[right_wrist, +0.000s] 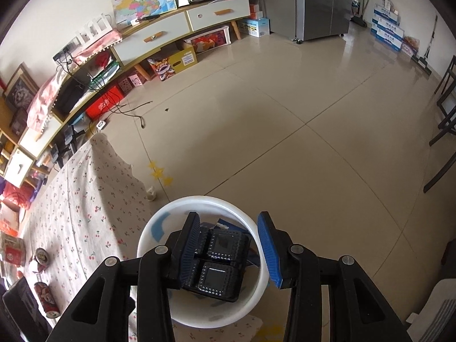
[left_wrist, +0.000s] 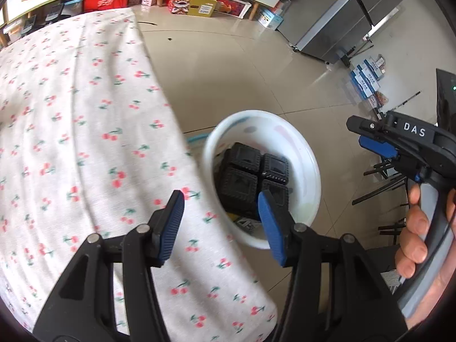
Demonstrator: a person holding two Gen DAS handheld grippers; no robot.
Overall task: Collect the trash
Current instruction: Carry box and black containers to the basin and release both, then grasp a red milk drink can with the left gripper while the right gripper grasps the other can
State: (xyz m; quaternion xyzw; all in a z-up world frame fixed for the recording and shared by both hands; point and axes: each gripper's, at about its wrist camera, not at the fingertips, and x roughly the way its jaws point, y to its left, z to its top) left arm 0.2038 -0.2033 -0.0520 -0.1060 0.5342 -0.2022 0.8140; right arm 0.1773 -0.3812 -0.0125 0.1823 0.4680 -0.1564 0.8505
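Cans [right_wrist: 42,282] (right wrist view only)

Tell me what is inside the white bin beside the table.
The white bin holds a black plastic tray with four square compartments. Something blue and paper scraps peek out beneath it; whatever else lies under the tray is covered.

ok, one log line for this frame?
stage: black plastic four-cell tray lies in white round bin | left gripper: open, empty | right gripper: open above bin | red cans on cherry-print tablecloth
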